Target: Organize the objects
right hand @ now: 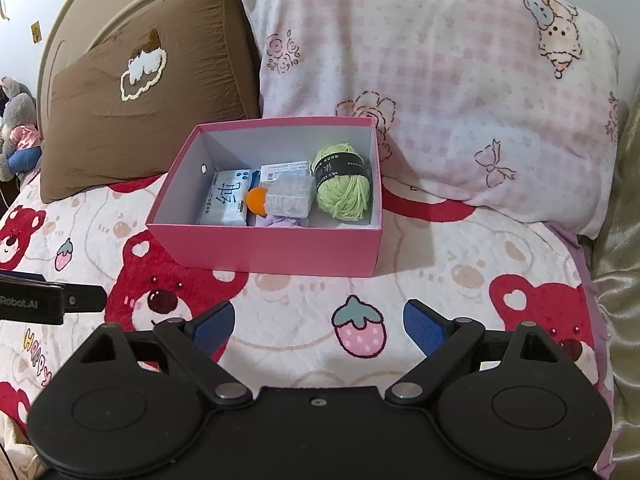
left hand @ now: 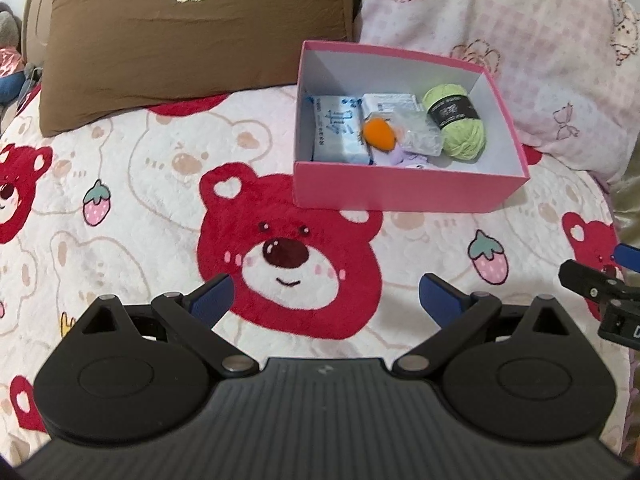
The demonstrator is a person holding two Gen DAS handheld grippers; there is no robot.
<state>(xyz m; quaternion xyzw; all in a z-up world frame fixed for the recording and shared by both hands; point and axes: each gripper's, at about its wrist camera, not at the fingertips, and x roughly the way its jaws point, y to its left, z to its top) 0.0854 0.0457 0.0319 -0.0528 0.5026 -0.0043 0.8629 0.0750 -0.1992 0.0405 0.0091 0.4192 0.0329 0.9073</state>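
Altogether, one bed fills both views, covered by a white blanket point(left hand: 140, 208) printed with red bears and pink strawberries. Two pillows lean at the head edge of the bed: one brown pillow point(left hand: 192, 44) with a stitched cloud on the left, and one pink checked pillow point(right hand: 432, 92) on the right. One grey plush toy point(right hand: 18, 128) sits beyond the bed's left edge.

One open pink box point(right hand: 280, 248) with a white inside rests on the blanket near the head edge, its far side just in front of the two pillows. Its far right corner touches the pink checked pillow.

Inside the box lie several things, packed close together. One ball of light green yarn point(right hand: 340, 196) with a black paper band sits at the right end. One white and blue tissue pack point(right hand: 230, 200) lies at the left end. Between them are one white flat packet point(left hand: 390, 102) against the far side, one clear crinkled plastic bag point(right hand: 290, 196) on top of it, one small orange ball point(right hand: 257, 200), and something lilac point(right hand: 280, 221) at the near wall, mostly hidden.

Two grippers hover over the blanket's near part, well apart from the box. The left gripper point(left hand: 326, 296) has its blue-padded fingers spread wide, grasping nothing. The right gripper point(right hand: 319, 324) is likewise released and empty, fingers spread over a strawberry print.
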